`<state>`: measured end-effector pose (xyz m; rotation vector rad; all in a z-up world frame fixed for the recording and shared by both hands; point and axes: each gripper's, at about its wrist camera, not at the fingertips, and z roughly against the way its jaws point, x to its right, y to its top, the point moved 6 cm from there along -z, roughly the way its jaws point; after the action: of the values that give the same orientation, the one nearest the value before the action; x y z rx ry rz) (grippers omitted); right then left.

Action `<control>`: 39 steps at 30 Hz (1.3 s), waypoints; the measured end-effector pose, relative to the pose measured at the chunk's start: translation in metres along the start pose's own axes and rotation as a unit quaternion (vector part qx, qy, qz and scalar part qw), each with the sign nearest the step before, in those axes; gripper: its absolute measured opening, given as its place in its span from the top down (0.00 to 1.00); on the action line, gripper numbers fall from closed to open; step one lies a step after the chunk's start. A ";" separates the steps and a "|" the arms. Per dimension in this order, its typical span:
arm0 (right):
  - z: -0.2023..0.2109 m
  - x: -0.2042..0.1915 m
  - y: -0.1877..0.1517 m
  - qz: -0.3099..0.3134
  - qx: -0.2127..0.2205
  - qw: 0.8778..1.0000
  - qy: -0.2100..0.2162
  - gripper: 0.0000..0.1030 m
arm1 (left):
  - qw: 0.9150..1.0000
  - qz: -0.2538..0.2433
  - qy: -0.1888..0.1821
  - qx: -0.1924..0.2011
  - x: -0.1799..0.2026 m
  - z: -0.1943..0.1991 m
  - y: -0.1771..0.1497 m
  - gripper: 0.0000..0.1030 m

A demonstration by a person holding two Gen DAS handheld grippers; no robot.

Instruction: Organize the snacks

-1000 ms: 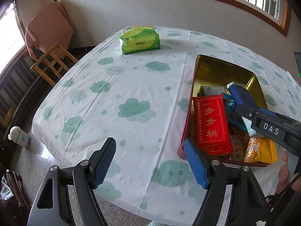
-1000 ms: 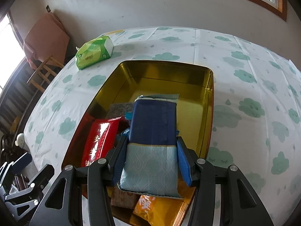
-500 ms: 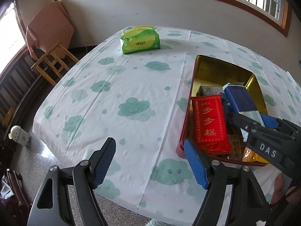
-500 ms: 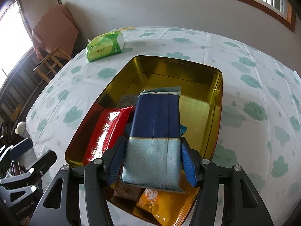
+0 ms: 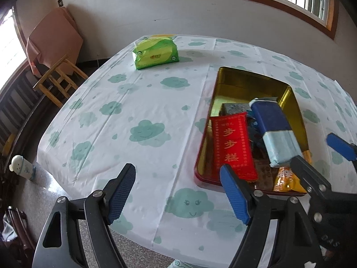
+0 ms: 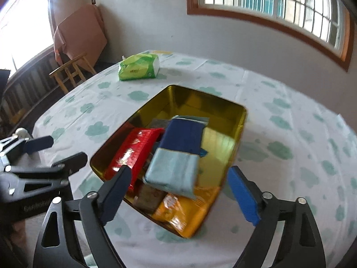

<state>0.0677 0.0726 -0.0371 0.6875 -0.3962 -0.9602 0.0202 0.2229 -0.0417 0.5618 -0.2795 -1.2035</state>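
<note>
A gold tin (image 6: 223, 109) (image 5: 243, 72) sits on the cloud-print tablecloth with several snacks inside. On top lies a blue and pale-blue pack (image 6: 178, 154) (image 5: 274, 129), beside a red pack (image 6: 136, 154) (image 5: 232, 147) and above an orange bag (image 6: 183, 212) (image 5: 285, 178). My right gripper (image 6: 178, 194) hangs just before the tin, its jaws opening wide, with the blue pack lying free beyond them. My left gripper (image 5: 178, 194) is over bare cloth left of the tin, jaws opening, nothing between them.
A green tissue pack (image 5: 156, 52) (image 6: 139, 67) lies at the far side of the table. A wooden chair (image 5: 58, 78) and a draped board stand beyond the table's left edge. A small white figure (image 5: 21, 165) stands on the floor near the left corner.
The right gripper let go of the blue pack, which now rests in the tin, and drew back and up while rolling. The left gripper stayed in place.
</note>
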 end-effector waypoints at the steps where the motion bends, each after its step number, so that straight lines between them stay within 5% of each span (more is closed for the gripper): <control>1: 0.003 0.003 -0.002 0.000 0.003 1.000 -0.007 0.10 | 1.000 -0.002 -0.001 0.000 0.002 0.000 0.000 0.27; 13: 0.009 0.030 -0.027 -0.036 -0.020 0.998 -0.045 0.01 | 0.999 -0.036 -0.010 -0.005 0.035 0.000 -0.003 0.26; 39: -0.004 0.032 -0.045 -0.033 -0.052 0.997 -0.041 0.01 | 0.999 -0.039 -0.010 -0.007 0.045 0.000 -0.001 0.26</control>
<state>0.0594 0.0294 -0.0700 0.5711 -0.3944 -1.0660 0.0350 0.1808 -0.0463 0.5527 -0.2672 -1.2867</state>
